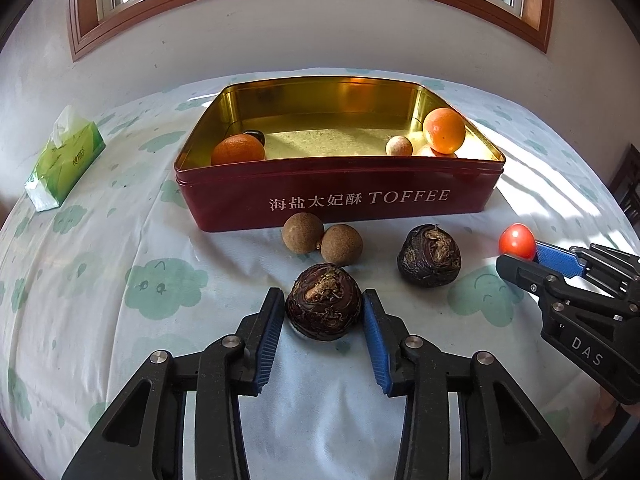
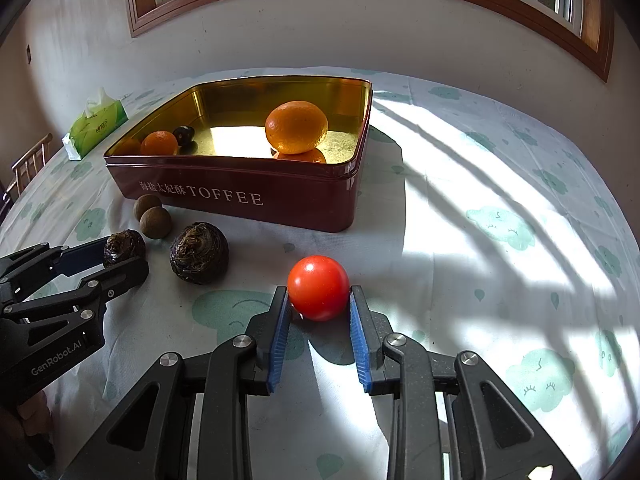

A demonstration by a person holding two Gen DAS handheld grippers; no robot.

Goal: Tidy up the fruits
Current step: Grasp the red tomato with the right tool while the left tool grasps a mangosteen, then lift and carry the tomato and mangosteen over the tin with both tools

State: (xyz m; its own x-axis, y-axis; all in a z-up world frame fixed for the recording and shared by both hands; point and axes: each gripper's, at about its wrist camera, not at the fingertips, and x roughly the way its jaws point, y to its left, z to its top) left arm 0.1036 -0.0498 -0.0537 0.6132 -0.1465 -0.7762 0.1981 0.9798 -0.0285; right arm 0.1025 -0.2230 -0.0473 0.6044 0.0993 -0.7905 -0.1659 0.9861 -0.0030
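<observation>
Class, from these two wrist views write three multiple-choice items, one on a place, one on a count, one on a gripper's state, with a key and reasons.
1. Where do the two round brown fruits lie?
A. Inside the tin
B. On the cloth in front of the tin
C. On the tissue pack

2. How many oranges are in the tin?
A. One
B. Two
C. Four

3. What sits between the right gripper's fingers?
A. A red tomato
B. An orange
C. Nothing

Key: 1 B, they rest below the TOFFEE lettering. 2 B, one orange sits at each end. 3 A, the tomato sits between the blue pads.
</observation>
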